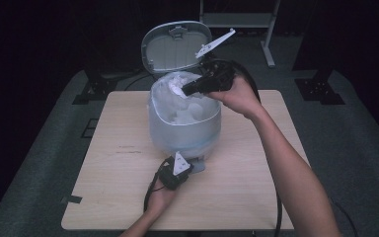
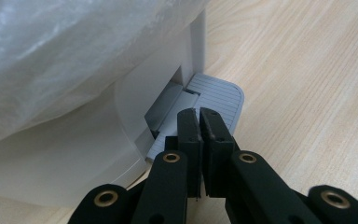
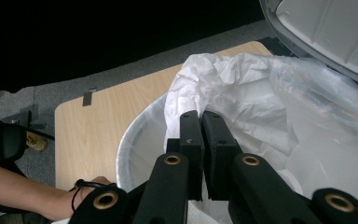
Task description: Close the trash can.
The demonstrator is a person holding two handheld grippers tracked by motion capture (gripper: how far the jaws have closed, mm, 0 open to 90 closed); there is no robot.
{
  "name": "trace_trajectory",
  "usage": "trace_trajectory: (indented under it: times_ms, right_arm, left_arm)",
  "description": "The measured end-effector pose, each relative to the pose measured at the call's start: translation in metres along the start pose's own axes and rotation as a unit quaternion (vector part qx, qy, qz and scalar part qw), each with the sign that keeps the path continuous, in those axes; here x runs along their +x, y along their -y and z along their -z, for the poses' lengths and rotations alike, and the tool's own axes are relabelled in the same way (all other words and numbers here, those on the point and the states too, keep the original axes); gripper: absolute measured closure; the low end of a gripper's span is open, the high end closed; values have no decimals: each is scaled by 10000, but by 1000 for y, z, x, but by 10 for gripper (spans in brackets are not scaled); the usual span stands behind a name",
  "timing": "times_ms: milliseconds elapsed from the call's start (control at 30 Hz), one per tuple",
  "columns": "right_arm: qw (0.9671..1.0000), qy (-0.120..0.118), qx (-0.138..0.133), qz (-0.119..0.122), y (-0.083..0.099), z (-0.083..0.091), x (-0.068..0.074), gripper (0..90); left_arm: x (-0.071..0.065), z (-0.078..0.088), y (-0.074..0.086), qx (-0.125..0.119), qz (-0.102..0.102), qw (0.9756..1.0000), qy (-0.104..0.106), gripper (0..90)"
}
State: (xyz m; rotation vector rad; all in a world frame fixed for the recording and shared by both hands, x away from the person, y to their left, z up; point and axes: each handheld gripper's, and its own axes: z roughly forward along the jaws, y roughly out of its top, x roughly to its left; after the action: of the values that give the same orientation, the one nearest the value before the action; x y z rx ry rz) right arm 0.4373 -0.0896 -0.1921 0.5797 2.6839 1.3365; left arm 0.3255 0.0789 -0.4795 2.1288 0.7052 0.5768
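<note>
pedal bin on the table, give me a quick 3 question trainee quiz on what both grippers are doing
1. True or false: the hinged grey lid of the pale grey plastic pedal bin stands open.
2. Where is the left gripper? A) inside the bin B) at the ribbed grey foot pedal at the bin's base C) on the lid
3. Fill in: the right gripper is shut on the white plastic ____ at the bin's rim.

Key: 1 true; 2 B; 3 bin liner. The left gripper's jaws are closed over the pedal; whether they press it cannot be told.
</note>
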Motion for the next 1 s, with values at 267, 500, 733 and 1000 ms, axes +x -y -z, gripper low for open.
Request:
trace_trajectory:
  times_ms: [267,500,733,1000]
  right_arm:
    - [9999,73,54,-54,-1,-5,-2,857]
    - [9998,160,44,-92,-1,-5,-4,834]
    - [9998,170,17,-92,1,1,-4,810]
    - [9998,127,-19,-128,10,2,-5,793]
  left_arm:
    - [0,0,0,-2,19,10000,9,878]
    - [-1,0,0,-1,-11,10000,-23,877]
    - [-1,0,0,-10,-7,10000,-16,878]
    - [-1,0,0,5,-13,10000,-26,878]
